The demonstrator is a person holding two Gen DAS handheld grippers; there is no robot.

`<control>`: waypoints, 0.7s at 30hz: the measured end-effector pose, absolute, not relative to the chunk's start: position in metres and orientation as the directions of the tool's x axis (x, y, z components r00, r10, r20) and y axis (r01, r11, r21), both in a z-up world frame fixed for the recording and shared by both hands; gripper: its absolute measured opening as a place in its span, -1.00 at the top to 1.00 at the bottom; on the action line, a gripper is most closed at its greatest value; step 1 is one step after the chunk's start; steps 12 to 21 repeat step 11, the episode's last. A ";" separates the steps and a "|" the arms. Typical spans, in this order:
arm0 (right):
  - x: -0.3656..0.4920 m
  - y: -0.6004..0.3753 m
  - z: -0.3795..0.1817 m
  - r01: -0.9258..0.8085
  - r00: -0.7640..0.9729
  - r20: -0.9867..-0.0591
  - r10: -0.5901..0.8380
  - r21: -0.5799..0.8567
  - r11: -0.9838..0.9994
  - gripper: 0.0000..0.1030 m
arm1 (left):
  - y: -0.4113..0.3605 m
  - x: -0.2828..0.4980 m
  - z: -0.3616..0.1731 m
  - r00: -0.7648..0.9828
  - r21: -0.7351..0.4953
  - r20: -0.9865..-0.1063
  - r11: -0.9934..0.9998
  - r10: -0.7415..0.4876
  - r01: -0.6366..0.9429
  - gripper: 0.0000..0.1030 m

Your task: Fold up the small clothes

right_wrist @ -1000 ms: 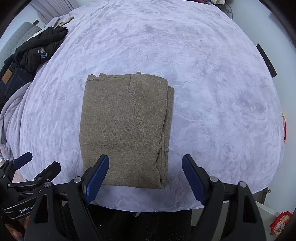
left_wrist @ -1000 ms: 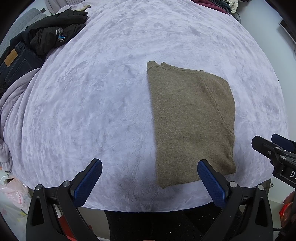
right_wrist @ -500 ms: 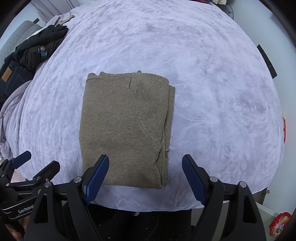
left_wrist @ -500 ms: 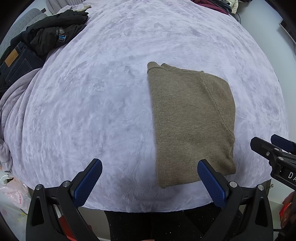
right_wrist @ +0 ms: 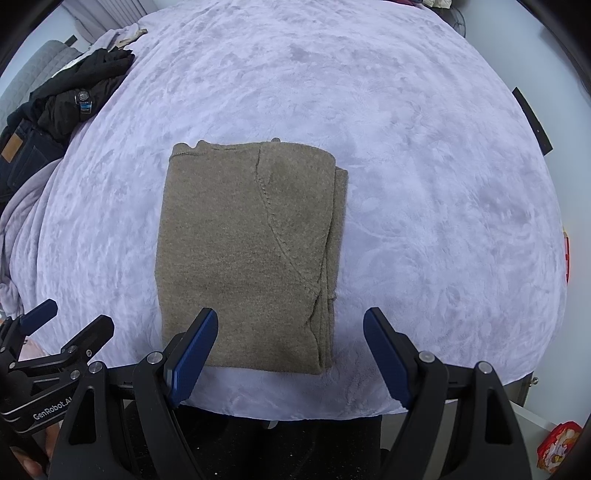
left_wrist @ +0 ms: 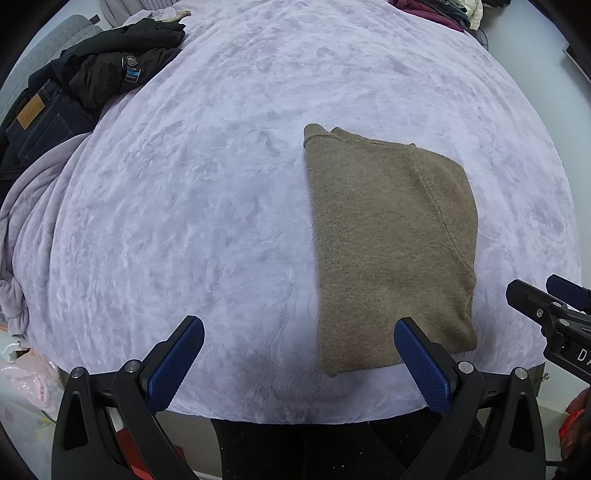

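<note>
A folded olive-brown knit garment lies flat as a neat rectangle on the lilac fleece blanket near the bed's front edge; it also shows in the right wrist view. My left gripper is open and empty, held above the front edge, left of the garment's near end. My right gripper is open and empty, above the garment's near right corner. The right gripper's fingers show at the right edge of the left view; the left gripper's fingers show at lower left of the right view.
A black jacket and dark jeans lie piled at the bed's far left, also in the right wrist view. Dark red clothes sit at the far edge. A pink bag and a red packet lie below the bed.
</note>
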State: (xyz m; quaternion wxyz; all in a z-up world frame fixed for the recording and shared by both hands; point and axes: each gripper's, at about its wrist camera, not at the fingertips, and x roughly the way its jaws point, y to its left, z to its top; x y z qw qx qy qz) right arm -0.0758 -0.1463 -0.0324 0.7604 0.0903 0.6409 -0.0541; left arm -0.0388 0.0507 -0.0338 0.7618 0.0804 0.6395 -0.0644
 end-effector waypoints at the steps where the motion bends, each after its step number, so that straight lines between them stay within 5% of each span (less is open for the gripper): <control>1: -0.076 -0.146 -0.033 0.197 0.171 -0.985 0.033 0.067 0.978 -0.62 | 0.050 -0.039 -0.034 0.176 0.045 -0.984 0.978 0.009 0.201 -1.00; 21: -0.076 -0.148 -0.035 0.194 0.169 -0.985 0.033 0.066 0.979 -0.62 | 0.046 -0.043 -0.034 0.179 0.037 -0.984 0.974 -0.003 0.221 -1.00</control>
